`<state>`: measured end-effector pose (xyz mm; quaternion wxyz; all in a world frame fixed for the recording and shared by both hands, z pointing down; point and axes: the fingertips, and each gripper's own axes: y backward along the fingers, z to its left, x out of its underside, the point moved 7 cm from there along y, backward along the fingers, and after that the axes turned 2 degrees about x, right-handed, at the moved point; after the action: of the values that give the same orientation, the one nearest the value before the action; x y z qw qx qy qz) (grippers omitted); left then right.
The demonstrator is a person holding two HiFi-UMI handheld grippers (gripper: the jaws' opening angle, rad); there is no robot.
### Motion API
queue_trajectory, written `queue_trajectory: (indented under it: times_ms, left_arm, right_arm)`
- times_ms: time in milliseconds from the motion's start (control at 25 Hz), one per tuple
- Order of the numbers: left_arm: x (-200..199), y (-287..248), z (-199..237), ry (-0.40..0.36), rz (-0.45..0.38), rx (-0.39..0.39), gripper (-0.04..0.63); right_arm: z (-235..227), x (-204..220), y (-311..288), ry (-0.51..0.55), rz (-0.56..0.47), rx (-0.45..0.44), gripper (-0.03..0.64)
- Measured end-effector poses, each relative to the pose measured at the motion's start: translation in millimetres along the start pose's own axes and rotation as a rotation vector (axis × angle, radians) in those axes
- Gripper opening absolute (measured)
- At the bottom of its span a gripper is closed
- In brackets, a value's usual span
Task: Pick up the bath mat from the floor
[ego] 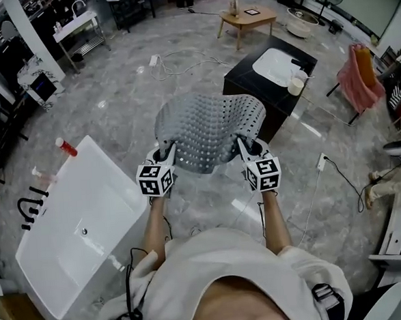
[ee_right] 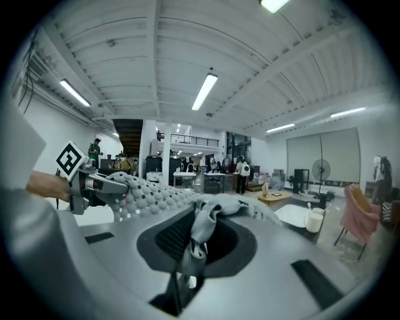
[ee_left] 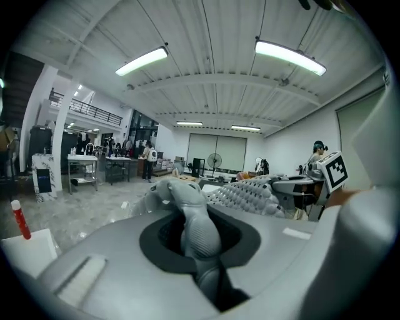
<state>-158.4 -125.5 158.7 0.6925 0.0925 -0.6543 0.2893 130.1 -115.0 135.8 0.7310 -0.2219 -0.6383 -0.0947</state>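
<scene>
Left fingers: the fingers of my left gripper [ego: 166, 153] are drawn narrow, pinching a bunched fold at the left near corner of the bath mat [ego: 209, 131].
Right fingers: the fingers of my right gripper [ego: 243, 146] are equally narrow, clamped on a gathered fold at the mat's right near corner.
Bath mat: grey and covered in rounded studs. It spans from one gripper to the other and bows away from me, held up above the floor [ego: 127, 92].
Grippers: they sit side by side at about the same height. The marker cubes face me, and my bare forearms reach forward behind them.
Floor: grey marbled stone, seen under and all around the mat.
Basin: a white rectangular basin [ego: 70, 247] lies to my left, near the mat but apart from it. A red-capped bottle [ego: 65, 146] stands at its far corner.
Cabinet: a black cabinet [ego: 246, 84] with an inset white sink [ego: 274, 65] stands beyond the mat's right edge. A cream cup [ego: 295, 85] rests on its top beside the sink.
Table: a small wooden table [ego: 242, 19] stands farther off, well apart from the mat, with a white cable [ego: 173, 62] lying on the floor to its left.
Far right: a pink cloth [ego: 356, 83] is draped over a stand.
</scene>
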Motion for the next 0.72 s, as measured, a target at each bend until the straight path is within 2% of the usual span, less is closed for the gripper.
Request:
queue_trajectory:
  times_ms: [440,720]
  left_arm:
    - [-6.3,-19.2,-3.3,0.002,-0.005,0.026,0.049]
    - [-3.1,-19.5,4.5,0.009,0.005,0.025,0.049]
  right_arm:
    - [-17.3,-1.2,-1.7,-0.015,-0.009,0.028,0.048]
    - [-11.0,2.8,-8.6,-0.012,0.008,0.028,0.048]
